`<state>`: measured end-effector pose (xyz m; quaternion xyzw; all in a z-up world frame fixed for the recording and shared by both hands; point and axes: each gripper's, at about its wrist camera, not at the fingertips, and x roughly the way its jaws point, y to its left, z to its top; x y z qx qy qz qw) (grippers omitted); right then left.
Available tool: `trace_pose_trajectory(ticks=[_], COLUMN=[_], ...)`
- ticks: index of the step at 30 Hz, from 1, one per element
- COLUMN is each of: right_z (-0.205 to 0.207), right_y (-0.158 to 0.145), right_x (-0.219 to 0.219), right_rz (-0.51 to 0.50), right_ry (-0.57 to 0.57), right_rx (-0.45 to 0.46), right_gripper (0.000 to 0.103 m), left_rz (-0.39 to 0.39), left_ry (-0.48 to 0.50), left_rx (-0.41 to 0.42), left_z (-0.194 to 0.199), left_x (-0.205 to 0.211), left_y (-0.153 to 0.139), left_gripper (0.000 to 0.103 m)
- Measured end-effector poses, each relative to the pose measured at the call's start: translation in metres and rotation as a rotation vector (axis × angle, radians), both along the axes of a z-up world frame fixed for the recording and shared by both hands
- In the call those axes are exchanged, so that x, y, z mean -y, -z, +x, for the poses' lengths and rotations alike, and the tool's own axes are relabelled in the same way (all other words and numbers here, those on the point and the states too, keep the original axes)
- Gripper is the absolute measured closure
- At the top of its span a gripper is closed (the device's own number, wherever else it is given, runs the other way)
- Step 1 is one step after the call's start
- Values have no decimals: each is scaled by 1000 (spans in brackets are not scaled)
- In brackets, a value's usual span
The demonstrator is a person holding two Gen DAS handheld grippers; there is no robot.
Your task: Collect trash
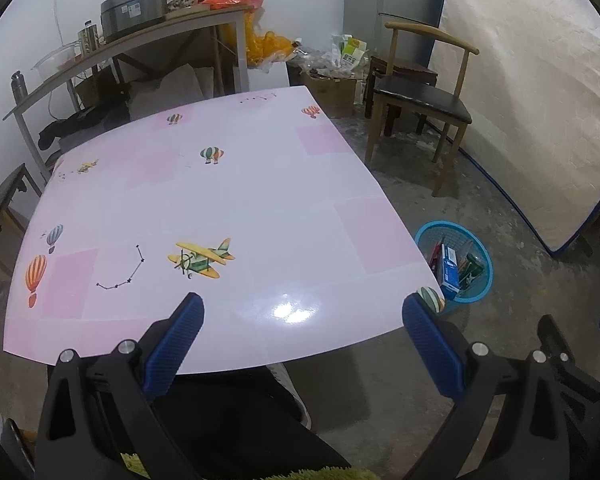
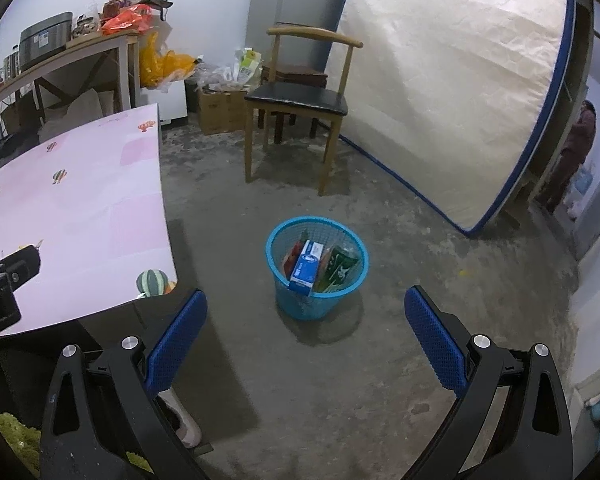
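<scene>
Both grippers, left [image 1: 302, 316] & right [image 2: 306, 312], are held spread, empty. Trash incl. blue box [image 2: 307, 267] is seen inside bin [image 2: 278, 240] on floor beside table [image 2: 100, 216]. Risk: light bin could be tipped if nudged.

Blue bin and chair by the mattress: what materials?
Blue bin: looks like plastic mesh, matte; the boxes inside show through its perforated wall. Chair: light wood frame by its grain-toned legs and curved backrest; black seat has a sheen, likely faux leather.
</scene>
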<state>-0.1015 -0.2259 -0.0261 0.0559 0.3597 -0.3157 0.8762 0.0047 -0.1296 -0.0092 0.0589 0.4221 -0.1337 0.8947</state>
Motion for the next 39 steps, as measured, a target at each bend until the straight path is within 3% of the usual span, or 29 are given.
trace_pose_trajectory(ticks=[39], right_z=[-1], right_y=[-5], right_x=[6], right_rz=[-5], right_ry=[16], right_rx=[21], right_gripper=[8], left_rz=[6], left_ry=[-31], left_rx=[21], left_z=[2], left_x=[-6], left_y=[-3], left_gripper=[6])
